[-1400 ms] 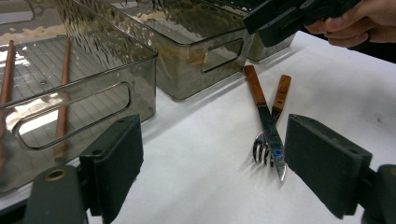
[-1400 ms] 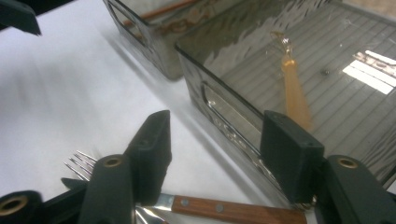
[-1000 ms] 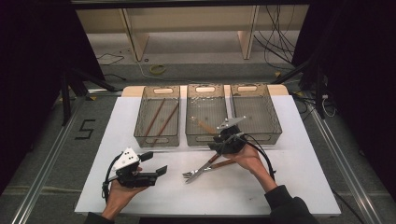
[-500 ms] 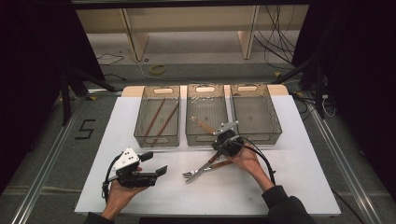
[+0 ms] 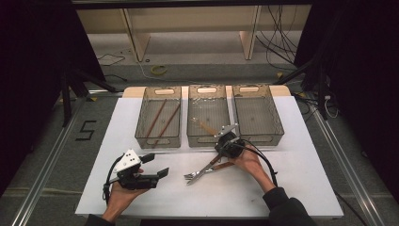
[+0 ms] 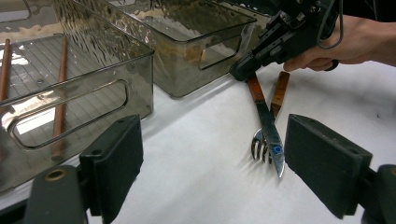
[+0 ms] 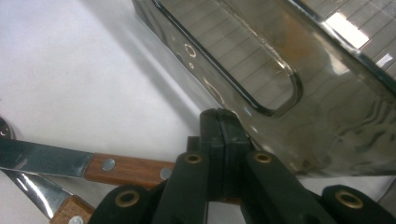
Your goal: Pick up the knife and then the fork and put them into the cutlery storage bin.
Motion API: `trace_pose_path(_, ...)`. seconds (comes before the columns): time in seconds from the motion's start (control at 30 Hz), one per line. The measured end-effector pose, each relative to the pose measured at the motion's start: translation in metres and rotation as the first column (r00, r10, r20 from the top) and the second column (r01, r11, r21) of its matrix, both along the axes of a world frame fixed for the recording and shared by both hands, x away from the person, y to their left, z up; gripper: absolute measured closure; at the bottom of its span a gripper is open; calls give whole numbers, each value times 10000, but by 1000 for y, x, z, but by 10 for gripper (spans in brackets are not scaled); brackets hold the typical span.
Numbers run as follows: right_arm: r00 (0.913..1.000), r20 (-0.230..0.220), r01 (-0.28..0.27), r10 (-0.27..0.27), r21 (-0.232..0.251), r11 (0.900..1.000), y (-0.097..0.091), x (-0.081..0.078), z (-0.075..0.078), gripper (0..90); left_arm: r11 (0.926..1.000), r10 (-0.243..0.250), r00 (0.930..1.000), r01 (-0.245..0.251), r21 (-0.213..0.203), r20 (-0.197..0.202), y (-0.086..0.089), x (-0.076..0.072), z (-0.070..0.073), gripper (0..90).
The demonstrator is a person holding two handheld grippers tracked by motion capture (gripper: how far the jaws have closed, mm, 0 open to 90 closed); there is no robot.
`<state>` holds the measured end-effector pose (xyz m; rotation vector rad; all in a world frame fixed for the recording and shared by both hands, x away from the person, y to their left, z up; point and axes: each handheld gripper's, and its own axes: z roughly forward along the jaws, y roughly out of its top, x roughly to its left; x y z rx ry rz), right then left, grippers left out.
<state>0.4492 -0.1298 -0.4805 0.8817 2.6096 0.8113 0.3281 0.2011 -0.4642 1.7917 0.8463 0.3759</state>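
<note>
White tabletop (image 5: 141, 197) fills the lower half of the high view, with three clear bins along its upper edge; the left bin (image 5: 158, 117) holds two brown sticks, the middle bin (image 5: 208, 115) one wooden-handled piece. At lower centre of that view a knife (image 5: 203, 170) and a fork (image 5: 190, 176) lie crossed on the white surface. The right gripper (image 5: 221, 157) is seen with its jaws having just been closing; in the right gripper view they stand pressed together over the knife's wooden handle (image 7: 126, 170), though whether the handle is truly pinched cannot be told, since the pads appear to meet above it. The left gripper (image 5: 157, 165) rests at lower left with its jaws wide apart and nothing between them. A weak or missed grip is judged the main risk: the knife could slip on lifting, or drag the fork lying under it, and the blade might strike the wall of the nearby bin
</note>
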Motion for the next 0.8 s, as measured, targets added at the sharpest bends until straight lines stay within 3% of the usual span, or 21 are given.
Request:
trace_pose_path(0.33,9976,-610,311,-327,-284,9991,-10,-7,5,900,10000,-5,10000,5,8,14,0,0,0,192)
trace_pose_path(0.8,9903,-1380,114,-181,-496,9987,-28,-43,9,900,10000,-27,10000,27,79,12,0,0,0,192)
